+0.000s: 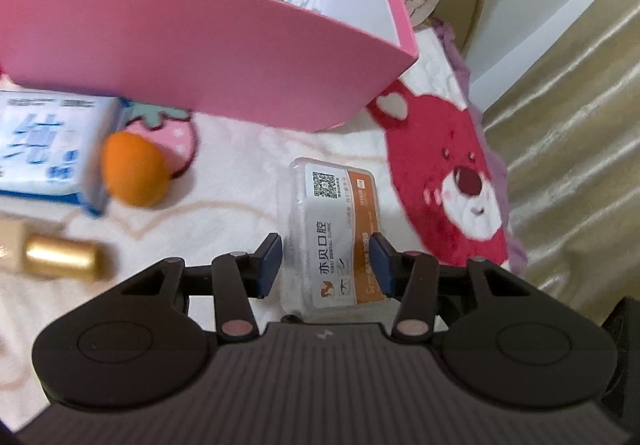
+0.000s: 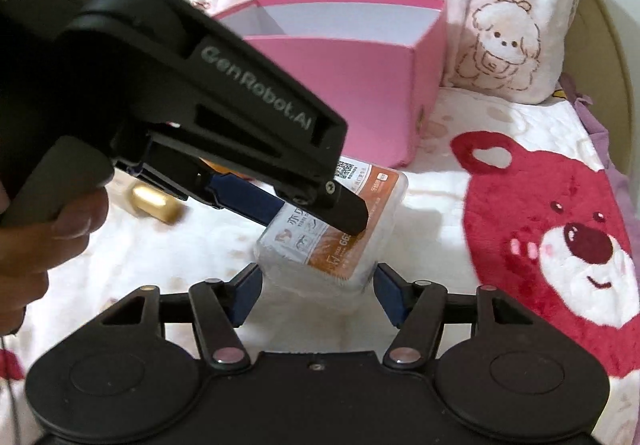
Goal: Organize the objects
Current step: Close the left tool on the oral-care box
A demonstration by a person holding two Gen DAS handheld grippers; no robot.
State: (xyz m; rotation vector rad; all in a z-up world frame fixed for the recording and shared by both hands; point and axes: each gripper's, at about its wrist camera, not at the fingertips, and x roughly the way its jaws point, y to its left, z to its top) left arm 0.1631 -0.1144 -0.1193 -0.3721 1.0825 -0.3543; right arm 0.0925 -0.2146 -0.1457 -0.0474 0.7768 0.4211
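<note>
A clear plastic box with a white and orange dental-clinic label (image 1: 334, 229) lies between the pads of my left gripper (image 1: 326, 265), which is shut on its sides. In the right wrist view the same box (image 2: 336, 241) is tilted and held by the left gripper (image 2: 316, 213). My right gripper (image 2: 318, 291) is open and empty just below the box. An open pink box (image 1: 200, 57) with a white inside stands behind; it also shows in the right wrist view (image 2: 352, 85).
An orange (image 1: 134, 169), a blue and white tissue pack (image 1: 48, 149) and a gold-capped bottle (image 1: 60, 257) lie on the white blanket at the left. A red bear print (image 2: 560, 237) is at the right. Plush pillows (image 2: 500, 45) are behind.
</note>
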